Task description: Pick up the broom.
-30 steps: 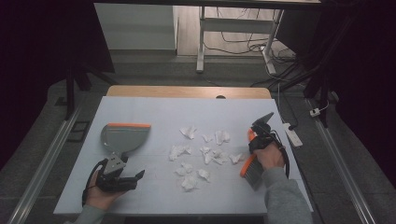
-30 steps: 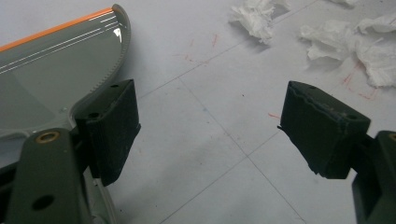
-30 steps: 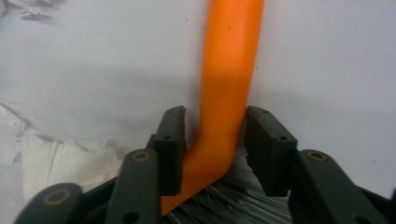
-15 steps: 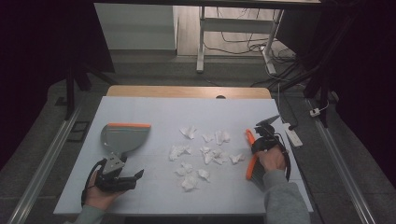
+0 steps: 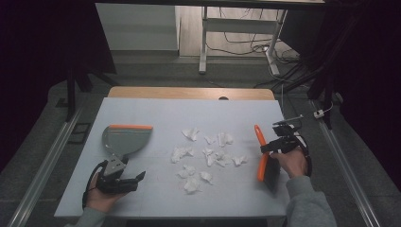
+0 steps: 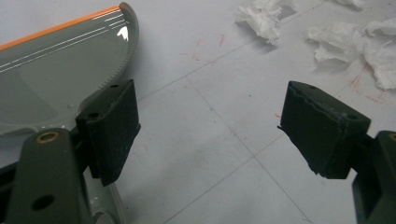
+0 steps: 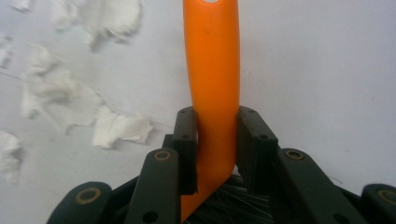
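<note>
Right tool point(image 7: 215, 149) clamped on the orange brush handle point(image 7: 212, 70), bristles under the hand, brush lifted at the right side of the surface point(image 5: 156, 109). Left tool point(image 6: 205, 135) jaws wide apart, nothing between them, sitting at the dustpan point(image 5: 124, 140) handle. Paper scraps point(image 5: 208, 156) scattered mid-surface between the two.

The hand-held gripper point(image 6: 210, 135) gapes beside the grey dustpan point(image 6: 51, 79), paper scraps point(image 6: 345, 42) beyond.
</note>
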A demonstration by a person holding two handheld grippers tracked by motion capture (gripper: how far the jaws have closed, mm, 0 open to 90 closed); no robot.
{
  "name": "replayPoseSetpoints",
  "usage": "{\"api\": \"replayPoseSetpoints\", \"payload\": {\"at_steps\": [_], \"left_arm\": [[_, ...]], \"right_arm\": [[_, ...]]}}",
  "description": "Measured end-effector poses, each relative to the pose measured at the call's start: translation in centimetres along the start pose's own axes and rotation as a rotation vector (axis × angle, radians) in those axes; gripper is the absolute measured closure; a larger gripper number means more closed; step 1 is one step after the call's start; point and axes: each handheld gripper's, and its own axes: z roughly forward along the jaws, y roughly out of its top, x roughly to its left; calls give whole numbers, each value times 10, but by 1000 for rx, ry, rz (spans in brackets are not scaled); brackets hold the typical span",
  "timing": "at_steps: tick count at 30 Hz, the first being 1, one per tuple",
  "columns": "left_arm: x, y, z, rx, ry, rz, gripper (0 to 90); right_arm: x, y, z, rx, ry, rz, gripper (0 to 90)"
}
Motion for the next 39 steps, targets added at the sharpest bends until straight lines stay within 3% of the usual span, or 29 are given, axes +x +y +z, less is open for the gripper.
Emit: {"api": "replayPoseSetpoints", "payload": {"at_steps": [3,10,16,20,23,28,32,39], "left_arm": [[0,0,0,0,0,0,203],[-1,1,1,0,1,3,202],[0,3,2,-1,7,1,202],[0,4,1,-5,13,1,202],[0,5,2,-4,16,2,202],[-1,7,2,-12,9,-1,202],[0,8,2,-13,7,-2,202],[-3,13,0,-38,0,3,204]], "right_arm": [[0,-1,-9,-40,32,13,713],[13,-4,-31,-138,92,-48,713],[18,-6,-35,-193,164,-64,713],[25,-7,-36,-248,255,-87,713],[31,-6,-37,-267,281,-104,713],[44,-2,-39,-289,291,-127,712],[53,1,-40,-318,327,-125,712],[69,4,-37,-366,312,-117,712]]}}
